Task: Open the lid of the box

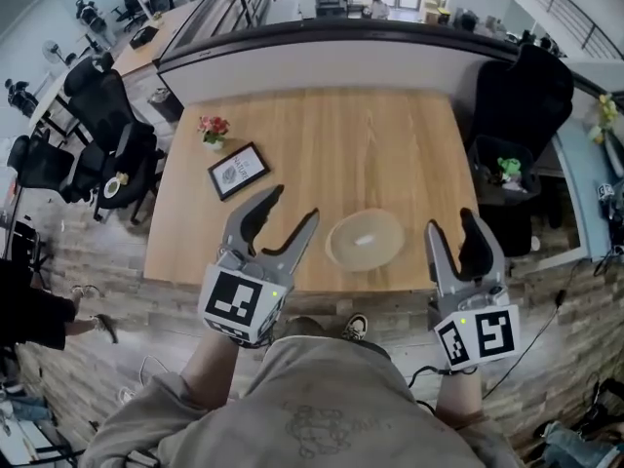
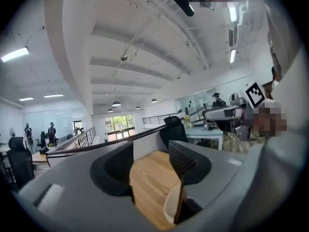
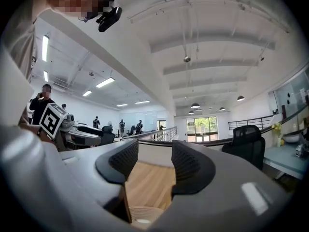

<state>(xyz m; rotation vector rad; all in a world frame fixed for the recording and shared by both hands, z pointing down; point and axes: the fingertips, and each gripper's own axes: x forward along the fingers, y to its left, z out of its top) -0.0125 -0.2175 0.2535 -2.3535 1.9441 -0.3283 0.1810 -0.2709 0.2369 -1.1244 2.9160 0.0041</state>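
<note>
A round, pale, ribbed box with its lid on (image 1: 366, 239) sits near the front edge of the wooden table (image 1: 322, 144). My left gripper (image 1: 290, 206) hovers just left of it, jaws open and empty. My right gripper (image 1: 451, 224) hangs to the box's right, over the table's front right corner, also open and empty. In the left gripper view the box's rim (image 2: 172, 207) shows at the bottom right, past the right fingertip (image 2: 179, 157). The right gripper view shows the box (image 3: 141, 217) low between the jaws.
A small framed picture (image 1: 238, 170) and a little pot of red flowers (image 1: 214, 131) stand on the table's left side. A black office chair (image 1: 522, 96) is at the table's right, more black chairs (image 1: 107, 135) at its left. A low wall (image 1: 322, 61) runs behind the table.
</note>
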